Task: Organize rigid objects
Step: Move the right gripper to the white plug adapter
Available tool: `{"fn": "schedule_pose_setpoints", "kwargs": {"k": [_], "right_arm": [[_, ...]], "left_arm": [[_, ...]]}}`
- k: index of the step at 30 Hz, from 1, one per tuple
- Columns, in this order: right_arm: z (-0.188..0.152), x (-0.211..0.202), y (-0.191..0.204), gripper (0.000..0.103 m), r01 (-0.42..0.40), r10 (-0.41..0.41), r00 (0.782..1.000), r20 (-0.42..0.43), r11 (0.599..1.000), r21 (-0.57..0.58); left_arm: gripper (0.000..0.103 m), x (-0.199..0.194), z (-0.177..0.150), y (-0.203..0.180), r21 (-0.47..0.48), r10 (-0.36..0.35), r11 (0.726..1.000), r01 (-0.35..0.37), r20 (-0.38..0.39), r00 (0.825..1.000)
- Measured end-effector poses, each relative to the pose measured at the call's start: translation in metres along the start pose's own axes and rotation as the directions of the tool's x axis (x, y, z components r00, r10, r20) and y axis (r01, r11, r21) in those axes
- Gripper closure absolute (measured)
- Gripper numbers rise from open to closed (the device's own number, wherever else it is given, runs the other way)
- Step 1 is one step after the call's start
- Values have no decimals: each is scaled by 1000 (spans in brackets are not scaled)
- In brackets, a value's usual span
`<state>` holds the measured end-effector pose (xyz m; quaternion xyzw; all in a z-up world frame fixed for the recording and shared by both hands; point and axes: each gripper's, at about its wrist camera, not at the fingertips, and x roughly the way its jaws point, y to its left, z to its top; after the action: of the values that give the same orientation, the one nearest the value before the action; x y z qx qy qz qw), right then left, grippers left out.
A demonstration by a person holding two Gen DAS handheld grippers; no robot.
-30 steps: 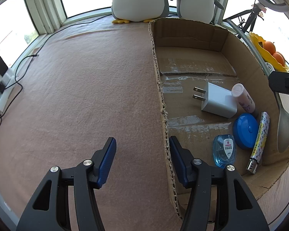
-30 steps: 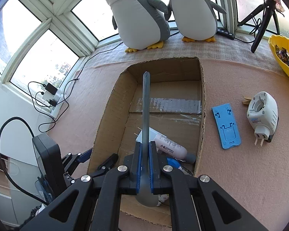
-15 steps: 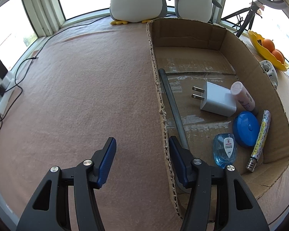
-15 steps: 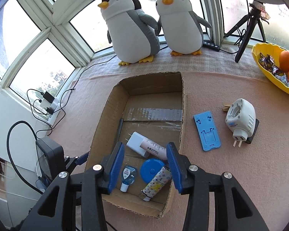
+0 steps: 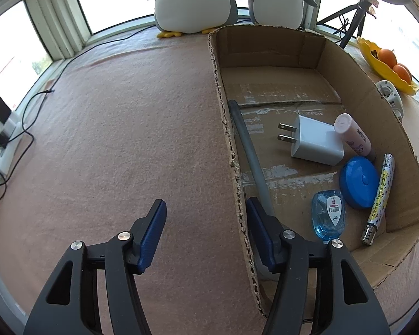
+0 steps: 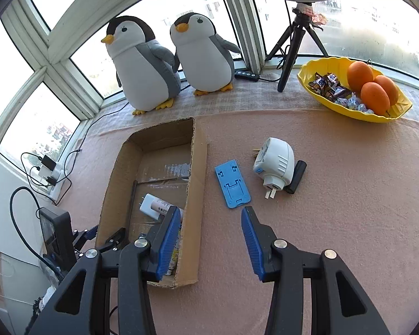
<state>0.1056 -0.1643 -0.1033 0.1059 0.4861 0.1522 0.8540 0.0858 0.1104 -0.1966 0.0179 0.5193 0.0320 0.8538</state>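
A cardboard box (image 5: 357,64) (image 6: 194,173) holds a grey spoon (image 5: 248,150) along its left wall, a white charger (image 5: 315,139), a pink tube (image 5: 354,135), a blue round case (image 5: 359,181), a clear blue bottle (image 5: 328,213) and a lighter (image 5: 380,195). My left gripper (image 5: 205,231) is open and empty, straddling the box's left wall. My right gripper (image 6: 209,240) is open and empty, raised above the box's right wall. A blue phone stand (image 6: 231,185), a white plug adapter (image 6: 275,164) and a black cylinder (image 6: 296,177) lie on the cloth right of the box.
Two penguin plush toys (image 6: 145,67) stand at the back by the windows. A yellow bowl (image 6: 335,109) of oranges and sweets sits back right beside a tripod (image 6: 292,44). Cables and chargers (image 6: 46,167) lie at the far left edge.
My right gripper opened and let the spoon go into the box, then rose and moved right. The spoon now lies along the box's left wall. My left gripper held still.
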Motion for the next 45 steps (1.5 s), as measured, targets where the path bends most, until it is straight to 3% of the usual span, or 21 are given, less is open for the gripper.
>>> {"fn": "schedule_pose_setpoints", "kwargs": {"k": [9, 18, 24, 32, 35, 45], "right_arm": [[-6, -8, -45, 60, 44, -44, 999, 12, 999, 16], [-9, -5, -103, 60, 10, -10, 1000, -3, 996, 91], [10, 4, -129, 60, -2, 1, 1000, 12, 993, 117], [51, 38, -119, 60, -9, 15, 998, -61, 995, 99], [62, 53, -109, 54, -16, 24, 996, -89, 995, 93], [85, 89, -76, 52, 90, -83, 988, -132, 995, 46]], "left_arm": [[43, -1, -1, 0, -23, 12, 1000, -11, 3, 1000], [43, -3, -2, -9, -17, 68, 998, -68, -1, 998], [43, -4, -1, -12, -11, 94, 995, -95, -11, 995], [43, -5, 0, -18, 13, 121, 993, -121, -22, 992], [43, -6, 1, -18, 17, 114, 993, -114, -26, 993], [44, -3, 0, -8, -9, 65, 998, -65, -14, 998]]}}
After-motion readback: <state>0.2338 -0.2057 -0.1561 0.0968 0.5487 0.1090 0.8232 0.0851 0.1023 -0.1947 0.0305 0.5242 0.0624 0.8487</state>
